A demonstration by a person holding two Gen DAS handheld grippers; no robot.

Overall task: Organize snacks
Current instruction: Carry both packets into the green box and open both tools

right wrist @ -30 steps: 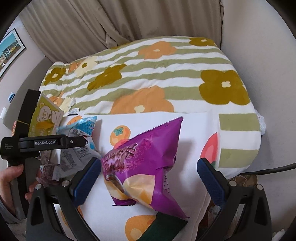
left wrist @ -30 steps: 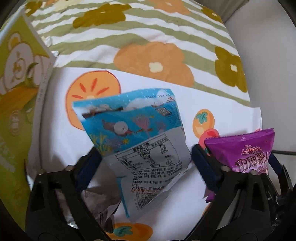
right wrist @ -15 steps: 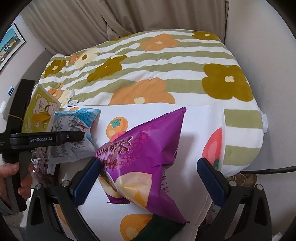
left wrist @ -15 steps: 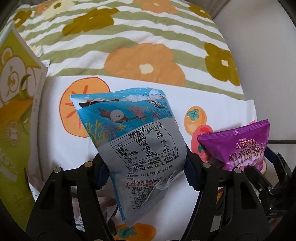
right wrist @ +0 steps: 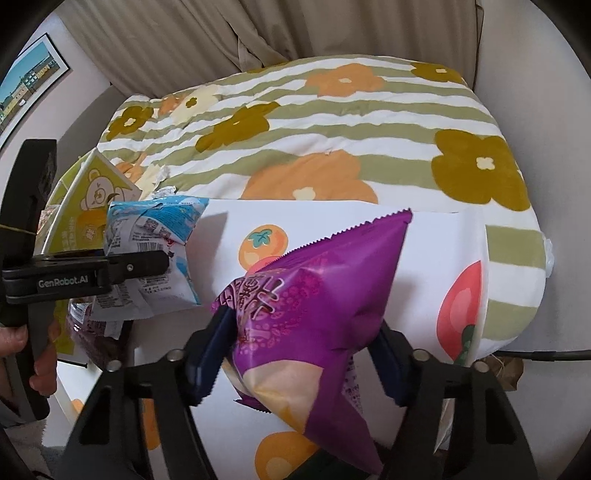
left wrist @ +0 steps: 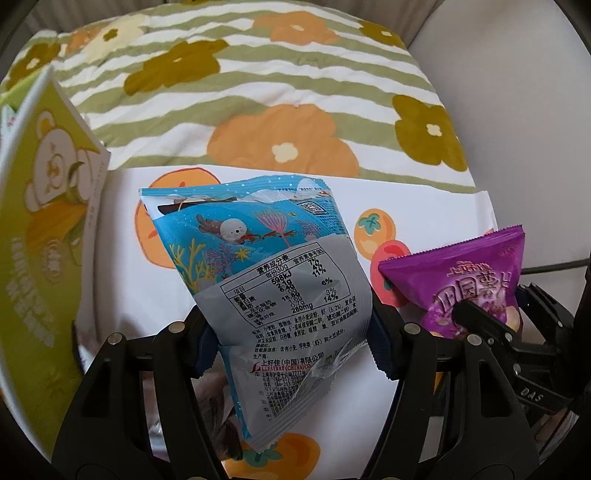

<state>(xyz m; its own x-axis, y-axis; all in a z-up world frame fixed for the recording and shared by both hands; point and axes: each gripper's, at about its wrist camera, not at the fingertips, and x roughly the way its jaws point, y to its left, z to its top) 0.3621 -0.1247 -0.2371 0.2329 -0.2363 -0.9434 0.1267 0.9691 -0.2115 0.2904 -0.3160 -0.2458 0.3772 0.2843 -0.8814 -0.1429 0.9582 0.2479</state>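
Observation:
My left gripper point(left wrist: 291, 343) is shut on a blue and grey snack bag point(left wrist: 273, 280) with a sea picture, held above a white sheet printed with oranges point(left wrist: 436, 206). The bag also shows in the right wrist view point(right wrist: 155, 240), clamped by the left gripper point(right wrist: 147, 266). My right gripper point(right wrist: 299, 354) is shut on a purple snack bag point(right wrist: 317, 306), held up over the same sheet point(right wrist: 436, 251). That purple bag shows at the right of the left wrist view point(left wrist: 469, 280).
A green carton with a bear picture point(left wrist: 40, 221) stands at the left, also seen in the right wrist view point(right wrist: 88, 199). A striped flowered blanket point(right wrist: 332, 122) covers the bed behind. A wall point(right wrist: 546, 110) is at the right, curtains point(right wrist: 207, 33) behind.
Both grippers closed on their bags. The left closed first and lifted the blue bag; the right jaws closed on the purple bag in the last half second and raised it.

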